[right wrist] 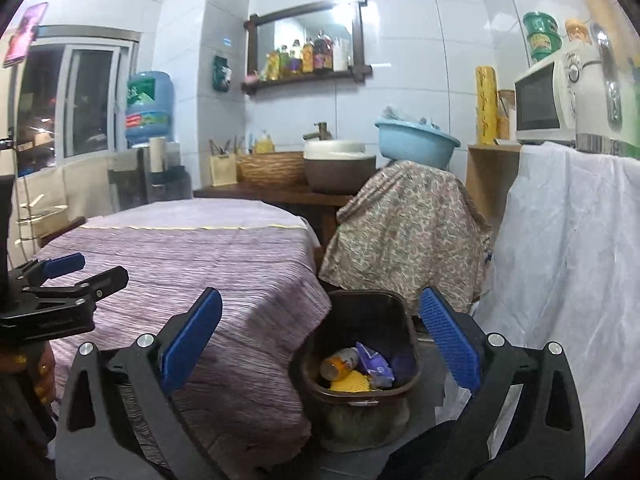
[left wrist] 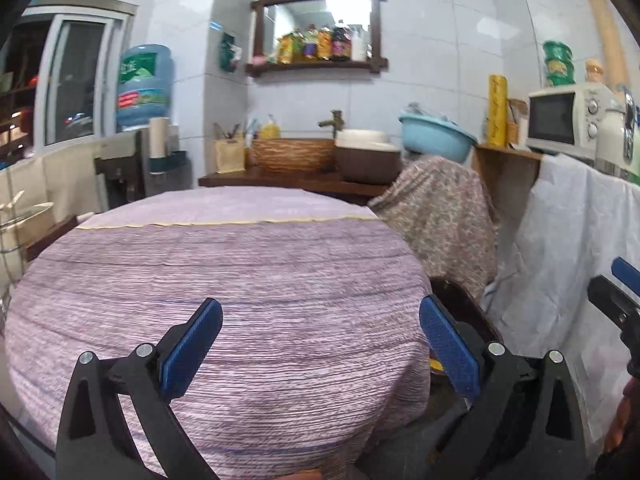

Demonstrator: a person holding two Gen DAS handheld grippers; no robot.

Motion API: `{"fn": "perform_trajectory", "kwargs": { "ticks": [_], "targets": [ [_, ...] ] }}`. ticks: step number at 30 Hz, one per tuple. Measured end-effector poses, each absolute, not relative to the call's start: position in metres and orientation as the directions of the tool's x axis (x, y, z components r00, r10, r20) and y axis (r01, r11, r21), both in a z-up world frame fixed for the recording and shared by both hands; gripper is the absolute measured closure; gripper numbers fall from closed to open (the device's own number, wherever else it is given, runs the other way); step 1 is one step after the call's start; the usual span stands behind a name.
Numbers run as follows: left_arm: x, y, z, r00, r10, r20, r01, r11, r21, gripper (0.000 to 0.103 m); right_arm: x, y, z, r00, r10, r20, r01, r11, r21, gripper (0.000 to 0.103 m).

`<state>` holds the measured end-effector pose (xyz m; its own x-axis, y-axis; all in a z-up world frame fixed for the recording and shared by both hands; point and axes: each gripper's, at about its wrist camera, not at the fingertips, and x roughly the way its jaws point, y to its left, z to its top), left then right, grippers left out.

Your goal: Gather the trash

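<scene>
Purple striped cloth covers the table (right wrist: pixel 180 248), which fills the left half of the right wrist view, its surface bare. At about nine o'clock in that view the left gripper (right wrist: pixel 86 268) hangs over the table edge; in its own camera its blue pads (left wrist: pixel 192 344) stand wide apart with only cloth between them. The right gripper (right wrist: pixel 320 344) is likewise spread wide, nothing pinched between its fingers (right wrist: pixel 448 340).

Between and just beyond those fingers, at six o'clock, sits the dark brown bin (right wrist: pixel 360 392), on the floor just beside the table's hanging cloth. Inside lie a small bottle with an orange label (right wrist: pixel 340 360), a purple wrapper (right wrist: pixel 376 364) touching it, and a yellow scrap (right wrist: pixel 352 382) below both.

Toward one o'clock a light blue basin (right wrist: pixel 416 140) rests tilted on a floral-covered stand (right wrist: pixel 404 224), something crumpled inside it that I cannot identify. At three o'clock white sheeting (right wrist: pixel 568 248) drapes down.
</scene>
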<state>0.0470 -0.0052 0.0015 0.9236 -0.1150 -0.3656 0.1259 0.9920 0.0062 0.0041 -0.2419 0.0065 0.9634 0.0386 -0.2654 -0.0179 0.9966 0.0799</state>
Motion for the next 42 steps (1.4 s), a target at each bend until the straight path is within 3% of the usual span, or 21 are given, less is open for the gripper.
{"fn": "perform_trajectory", "kwargs": {
  "ticks": [5, 13, 42],
  "targets": [
    [0.033, 0.0, 0.012, 0.945, -0.096, -0.311, 0.102, 0.995, 0.003, 0.005, -0.019, -0.232, 0.016, 0.973, 0.068, -0.22, -0.055, 0.996, 0.068, 0.006],
    [0.022, -0.005, 0.015, 0.952, -0.112, -0.285, 0.122, 0.992, 0.016, 0.005, -0.03, -0.225, 0.016, 0.972, 0.076, -0.224, -0.06, 0.995, 0.077, 0.006],
    [0.017, -0.009, 0.013, 0.954, -0.122, -0.274, 0.13, 0.991, 0.014, 0.005, -0.027, -0.226, 0.013, 0.969, 0.071, -0.236, -0.049, 0.994, 0.1, 0.006]
  ]
}}
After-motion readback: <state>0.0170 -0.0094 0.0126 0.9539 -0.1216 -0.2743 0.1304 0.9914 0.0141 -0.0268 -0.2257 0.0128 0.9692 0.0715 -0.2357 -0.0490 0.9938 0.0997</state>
